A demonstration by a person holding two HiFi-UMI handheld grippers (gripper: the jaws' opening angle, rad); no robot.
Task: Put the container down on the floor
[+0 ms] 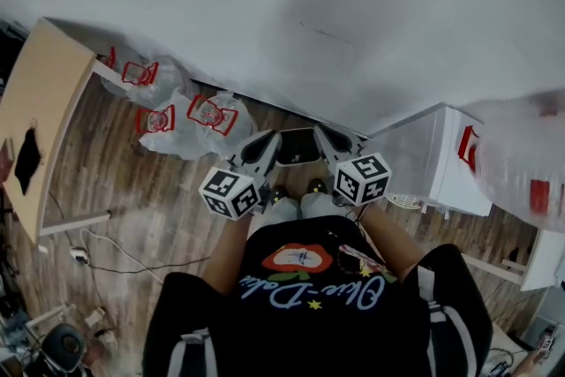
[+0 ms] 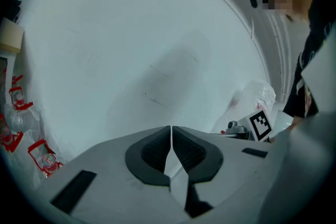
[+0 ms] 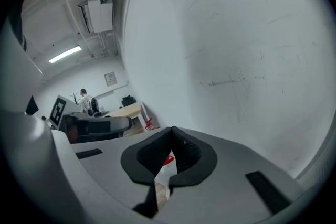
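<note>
At the foot of the white wall [image 1: 371, 22], one small dark rectangular container with a pale rim [image 1: 297, 146] is lying on the brown wooden floor [image 1: 168, 207]. I am holding my left gripper [image 2: 171, 134] and right gripper [image 3: 171, 136] either side of it, both pressed together on nothing. Left of the container, crumpled clear plastic bags [image 1: 190, 132] are showing red print too blurred to read.

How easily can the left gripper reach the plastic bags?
Probably yes. The plastic bags lie on the floor ahead and left of the left gripper, with nothing between. Its jaws are shut, so they must open first.
</note>
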